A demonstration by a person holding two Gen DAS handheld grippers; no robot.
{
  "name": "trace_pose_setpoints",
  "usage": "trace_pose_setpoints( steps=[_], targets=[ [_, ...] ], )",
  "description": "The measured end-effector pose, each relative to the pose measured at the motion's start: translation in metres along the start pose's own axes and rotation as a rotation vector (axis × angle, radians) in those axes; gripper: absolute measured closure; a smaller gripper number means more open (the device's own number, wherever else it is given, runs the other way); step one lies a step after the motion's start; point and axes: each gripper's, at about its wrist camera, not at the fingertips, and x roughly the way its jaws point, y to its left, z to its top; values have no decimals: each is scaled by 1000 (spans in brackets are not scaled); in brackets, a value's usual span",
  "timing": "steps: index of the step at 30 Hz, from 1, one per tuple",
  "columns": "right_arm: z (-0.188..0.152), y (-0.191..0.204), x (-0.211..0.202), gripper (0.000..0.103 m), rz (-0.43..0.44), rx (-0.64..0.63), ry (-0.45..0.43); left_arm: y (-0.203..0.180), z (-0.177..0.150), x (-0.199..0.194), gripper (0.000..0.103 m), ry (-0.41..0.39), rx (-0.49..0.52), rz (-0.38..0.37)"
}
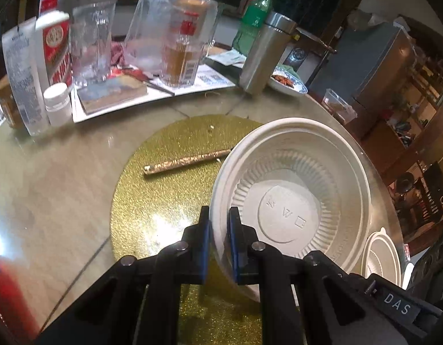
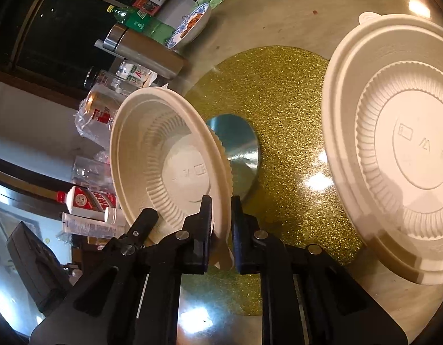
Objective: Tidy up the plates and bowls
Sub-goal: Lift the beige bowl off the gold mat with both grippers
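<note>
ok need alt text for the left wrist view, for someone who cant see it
The left gripper pinches the rim of a white disposable bowl, tilted above a gold glitter mat on a round table. A gold foil stick lies on the mat; bottles, a steel tumbler and clutter stand behind.

Cream ribbed bowl (image 1: 293, 195), glittery gold mat (image 1: 164, 201), green bottle (image 1: 254, 20), blue-patterned white dish (image 2: 190, 26)

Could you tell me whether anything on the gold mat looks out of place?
Yes: a gold foil-wrapped stick lies loose across the glittery gold mat, near the white bowl gripped by its rim. A few pale crumbs also dot the mat.
</note>
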Motion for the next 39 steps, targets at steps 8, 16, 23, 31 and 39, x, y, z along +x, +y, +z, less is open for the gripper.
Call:
trace_pose_setpoints(
  steps=[8, 16, 23, 31, 39],
  targets=[
    [0, 4, -3, 92, 3, -16, -2, -3, -1, -10, 94, -41, 22, 14],
    [-1, 6, -3, 92, 10, -25, -8, -3, -1, -13, 93, -56, 29, 28],
    [-1, 9, -5, 92, 16, -37, -17, -5, -2, -17, 93, -74, 37, 39],
    [-1, 9, -7, 92, 21, -41, -27, -7, -1, -20, 93, -87, 45, 44],
    [-1, 10, -14, 92, 35, -45, -51, -13, -3, -26, 93, -118, 65, 59]
  ],
)
